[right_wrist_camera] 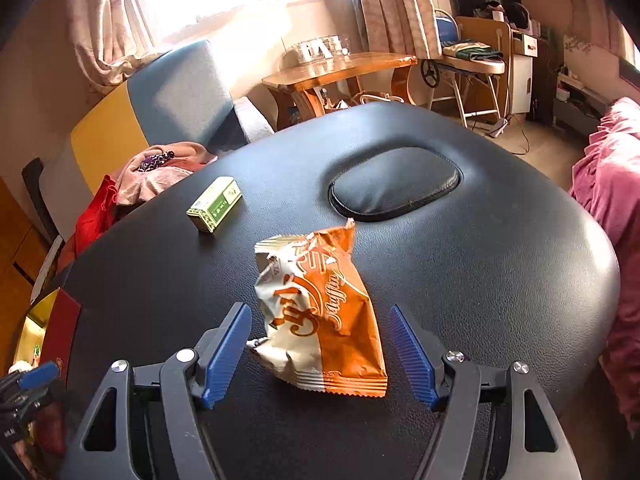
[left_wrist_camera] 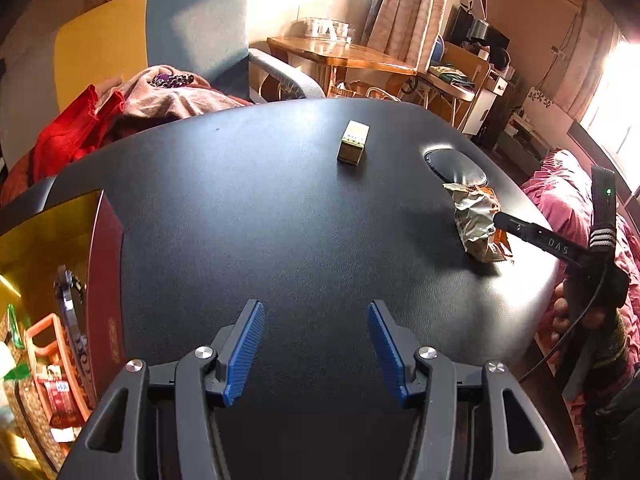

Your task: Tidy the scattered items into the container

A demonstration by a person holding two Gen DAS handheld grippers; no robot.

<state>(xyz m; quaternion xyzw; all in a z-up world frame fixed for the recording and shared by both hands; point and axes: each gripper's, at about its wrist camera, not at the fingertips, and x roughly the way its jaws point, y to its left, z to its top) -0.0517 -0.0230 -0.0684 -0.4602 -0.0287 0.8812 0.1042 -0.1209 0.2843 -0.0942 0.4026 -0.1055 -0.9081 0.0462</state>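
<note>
Wrapper first: we judge the step in hand to be the pickup of the crumpled orange-and-white foil muffin wrapper (right_wrist_camera: 320, 316), which lies flat on the black padded leather worktop (right_wrist_camera: 500, 280), just on our side of the oval stitched cushion insert (right_wrist_camera: 394, 184) set into it. Our right gripper (right_wrist_camera: 320, 350) stands with its blue ribbed fingers (right_wrist_camera: 224, 356) spread on either side of the wrapper, apart from the foil and gripping nothing. We should lower until the tips nearly brush the leather, keep the wrapper's puffed middle centred, then close slowly, since thin foil may slide or crush. Left of the cushion insert, well apart from the wrapper, sits the small green-and-cream cardboard box (right_wrist_camera: 215, 210). Our left gripper (left_wrist_camera: 316, 346) is also open and empty over bare worktop, so we judge it free to go for that box. An orange plastic basket (left_wrist_camera: 52, 364), far left of the cushion insert and below the worktop's edge, looks to be the container.
</note>
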